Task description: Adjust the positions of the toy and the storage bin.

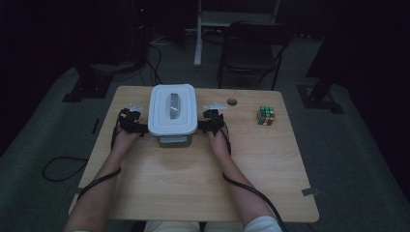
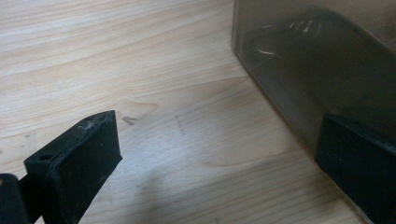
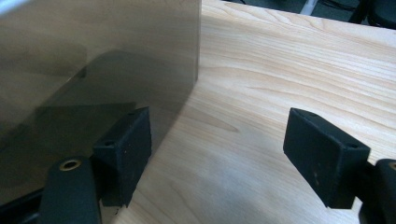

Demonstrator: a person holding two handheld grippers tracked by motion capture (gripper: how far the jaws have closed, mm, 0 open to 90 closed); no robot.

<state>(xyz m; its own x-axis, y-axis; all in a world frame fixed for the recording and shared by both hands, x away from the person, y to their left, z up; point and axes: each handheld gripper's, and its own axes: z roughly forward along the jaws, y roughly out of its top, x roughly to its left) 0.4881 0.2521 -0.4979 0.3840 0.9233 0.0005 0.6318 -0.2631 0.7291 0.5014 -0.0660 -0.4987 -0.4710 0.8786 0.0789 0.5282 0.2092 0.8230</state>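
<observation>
Plastic, smooth-walled and rigid is how we judge the container (image 1: pixel 172 117), a translucent grey box under a white lid (image 1: pixel 159 118) with a grey handle (image 1: pixel 172 105) set in its top; it stands at the far middle of the wooden table (image 1: pixel 193 179), and we place everything else from it. We expect it to be light unless filled, and we cannot see through the walls to tell what is inside. The walls look slick, so a pinch on one side alone would likely slip; we would rather press in from both flanks under the lid's rim, or take the handle. Our left gripper (image 1: pixel 137 126) sits just beside the container's left flank, and our right gripper (image 1: pixel 209 125) just beside its right flank, both forearms reaching forward from the near edge and converging slightly toward the box. In the left gripper view the jaws stand apart, one over bare table and the other close against the container wall (image 2: pixel 299 70); whether it touches we cannot tell. In the right gripper view the jaws also stand apart, one close by the wall (image 3: pixel 93 60), with nothing between them. A colour cube (image 1: pixel 265 115) lies well to the container's right, untouched.
</observation>
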